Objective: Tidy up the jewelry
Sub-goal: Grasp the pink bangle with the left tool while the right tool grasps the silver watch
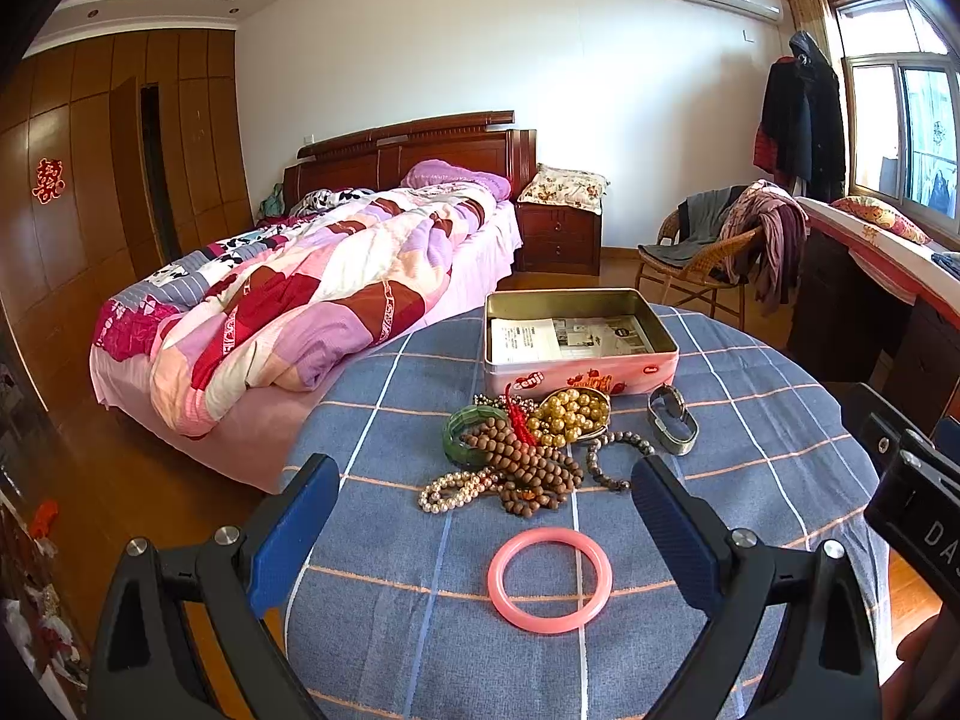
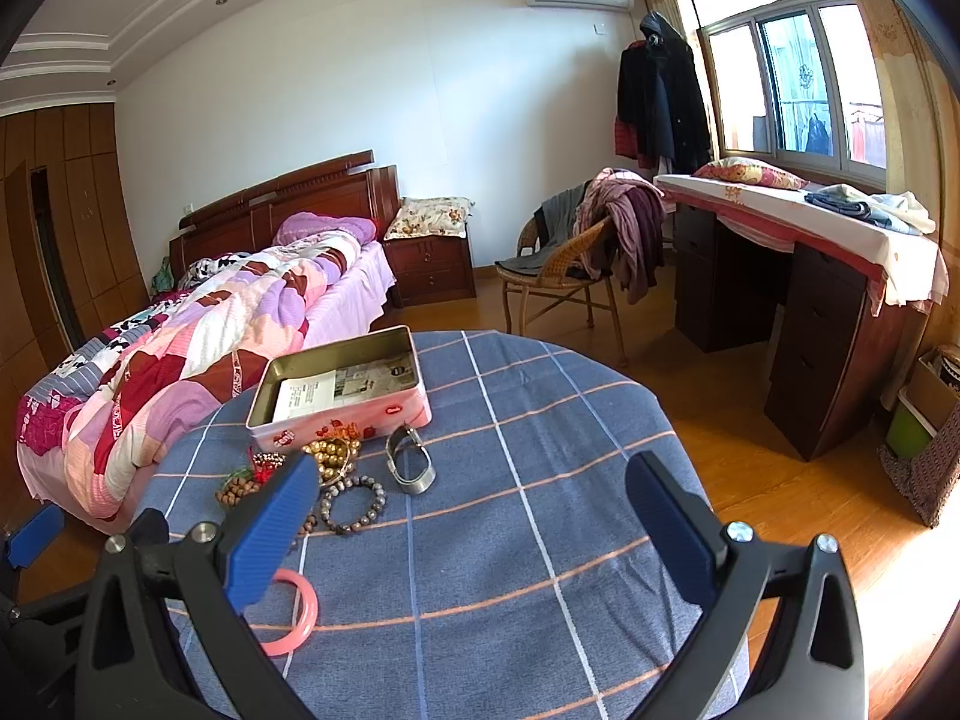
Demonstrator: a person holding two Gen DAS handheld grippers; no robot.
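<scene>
Your left gripper (image 1: 480,516) hangs wide open and empty above the table (image 1: 750,420), its jaws spread to either side of the pink bangle (image 1: 549,581), which lies flat on the cloth apart from the rest. Judging by what lies out, sorting has barely begun. From left to right in the left wrist view, the pile at 12 o'clock from the bangle holds the green bangle (image 1: 468,435), the pearl strand (image 1: 450,489), the brown wooden beads (image 1: 522,468), the gold beads (image 1: 570,414), the grey bead bracelet (image 1: 618,456) and the metal cuff (image 1: 673,420) at 1 o'clock. Behind them the tin (image 1: 579,300) stands open with only paper inside. Your right gripper (image 2: 474,516) is also wide open and empty, over bare cloth. Every piece remains to be put away.
</scene>
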